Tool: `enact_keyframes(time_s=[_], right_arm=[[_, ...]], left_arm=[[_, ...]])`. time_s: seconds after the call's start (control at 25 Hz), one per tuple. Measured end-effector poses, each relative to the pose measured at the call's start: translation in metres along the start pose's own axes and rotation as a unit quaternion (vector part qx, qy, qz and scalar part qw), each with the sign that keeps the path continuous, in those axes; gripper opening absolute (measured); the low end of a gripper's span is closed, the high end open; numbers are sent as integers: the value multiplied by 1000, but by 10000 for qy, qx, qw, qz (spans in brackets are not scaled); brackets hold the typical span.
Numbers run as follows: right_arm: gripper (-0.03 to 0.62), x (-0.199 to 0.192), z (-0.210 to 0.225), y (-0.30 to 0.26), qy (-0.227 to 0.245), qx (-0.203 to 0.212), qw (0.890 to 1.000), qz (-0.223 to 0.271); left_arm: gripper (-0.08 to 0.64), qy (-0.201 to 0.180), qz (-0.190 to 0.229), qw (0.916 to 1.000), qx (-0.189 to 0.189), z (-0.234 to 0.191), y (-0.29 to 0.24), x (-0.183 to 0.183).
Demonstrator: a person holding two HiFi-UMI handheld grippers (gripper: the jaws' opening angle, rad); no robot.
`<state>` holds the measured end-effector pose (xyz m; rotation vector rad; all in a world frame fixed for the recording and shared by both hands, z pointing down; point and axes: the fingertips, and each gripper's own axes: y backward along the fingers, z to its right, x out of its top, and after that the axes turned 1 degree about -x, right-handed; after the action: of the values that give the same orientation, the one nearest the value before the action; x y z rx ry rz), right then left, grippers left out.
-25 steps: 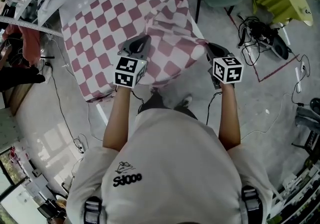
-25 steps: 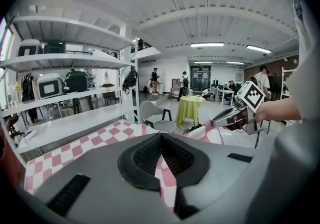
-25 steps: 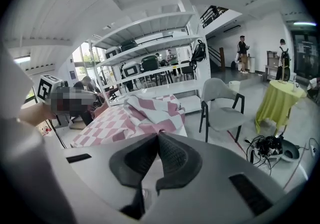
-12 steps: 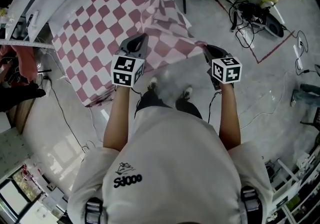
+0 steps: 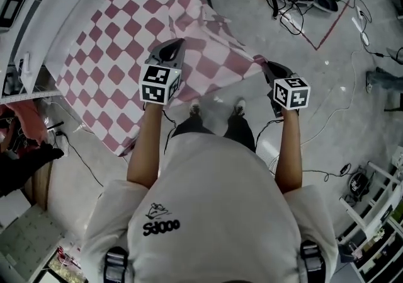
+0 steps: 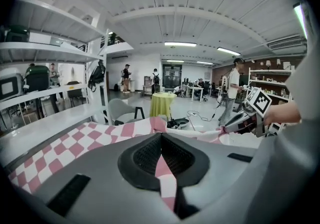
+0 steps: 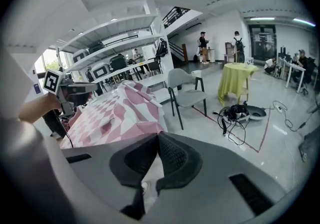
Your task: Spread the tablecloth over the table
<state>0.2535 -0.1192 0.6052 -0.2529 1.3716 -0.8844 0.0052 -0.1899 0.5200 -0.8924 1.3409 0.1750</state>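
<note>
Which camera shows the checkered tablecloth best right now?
The head view: nearly the whole tablecloth shows from above, near edge lifted. The left gripper view shows a strip pinched in its jaws and checks beyond; the right gripper view shows only a rumpled end.

Head camera: from above the person's shoulders, steeply down onto the tablecloth (image 5: 107,55) and the floor. Each gripper camera rides close behind its own jaws and faces out across the room. The left gripper (image 6: 160,137) view and right gripper (image 7: 156,137) view share the tablecloth, grey chair (image 6: 121,111) and yellow-draped table (image 6: 162,103).
</note>
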Motion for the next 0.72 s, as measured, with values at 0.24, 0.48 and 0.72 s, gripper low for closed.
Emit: enact_keyframes(time_s=[0.24, 0.48, 0.72], right_arm=[[28, -26, 4, 16, -400, -440, 9982, 14], [28, -51, 5, 25, -675, -816, 9943, -83], [49, -68, 7, 35, -711, -1086, 9912, -271]], left_arm=[[28, -163, -139, 9986, -488, 13, -12, -9], [28, -208, -248, 9961, -824, 16, -22, -20], [28, -294, -293, 9933, -1080, 18, -31, -20]])
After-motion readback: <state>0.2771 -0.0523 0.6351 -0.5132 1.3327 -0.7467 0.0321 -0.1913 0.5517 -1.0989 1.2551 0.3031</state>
